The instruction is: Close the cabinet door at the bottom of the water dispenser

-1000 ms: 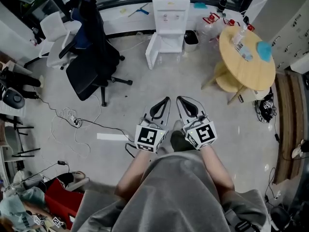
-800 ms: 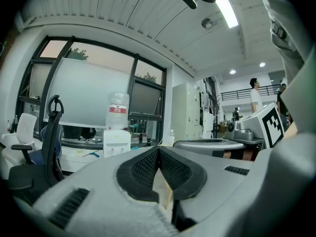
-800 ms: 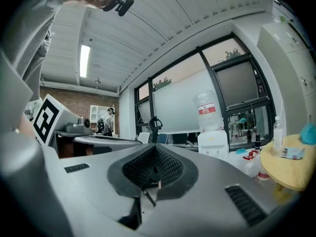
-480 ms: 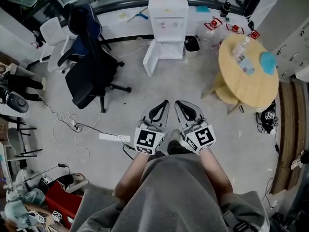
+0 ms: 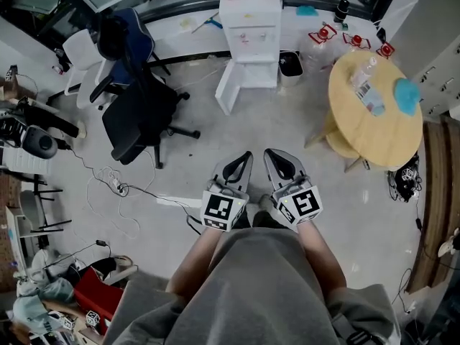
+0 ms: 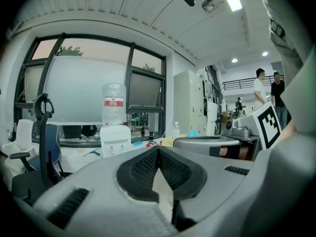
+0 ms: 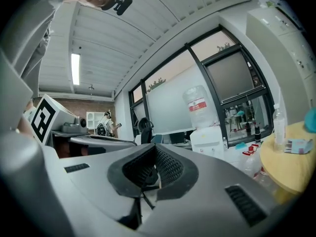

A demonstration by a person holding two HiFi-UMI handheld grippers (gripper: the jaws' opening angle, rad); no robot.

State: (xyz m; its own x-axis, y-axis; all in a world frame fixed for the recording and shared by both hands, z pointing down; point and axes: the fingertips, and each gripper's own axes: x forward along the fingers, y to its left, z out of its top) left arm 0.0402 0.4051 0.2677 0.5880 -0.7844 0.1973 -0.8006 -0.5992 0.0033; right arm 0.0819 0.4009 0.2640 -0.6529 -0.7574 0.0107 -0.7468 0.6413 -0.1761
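Head view, nearest item: left gripper [image 5: 246,157] and right gripper [image 5: 269,155], held side by side in front of my grey-clad body. Jaws of both are pressed together at the tips with nothing between them. The left gripper view [image 6: 158,150] and the right gripper view [image 7: 155,147] confirm this.

Item: pale polished floor [image 5: 237,131], bare between me and the target.

Item: thin black cable [image 5: 133,185] trailing on the floor to my left.

Item: black wheeled office chair [image 5: 140,113], left of the route.

Item: round yellow wooden tabletop [image 5: 374,110], right of the route.

Item: white floor-standing water dispenser [image 5: 250,27], against the far wall, well apart from both grippers. Its white bottom cabinet door [image 5: 228,88] stands swung open toward the left.

Risk, judged: smooth closed jaws could skid off the door panel. A hard shove could rock the dispenser with its bottle. The door may bounce back unlatched.

Change since a second ago: very little. Grippers keep the same pairing, the door is equally open, and the view has only drifted slightly.
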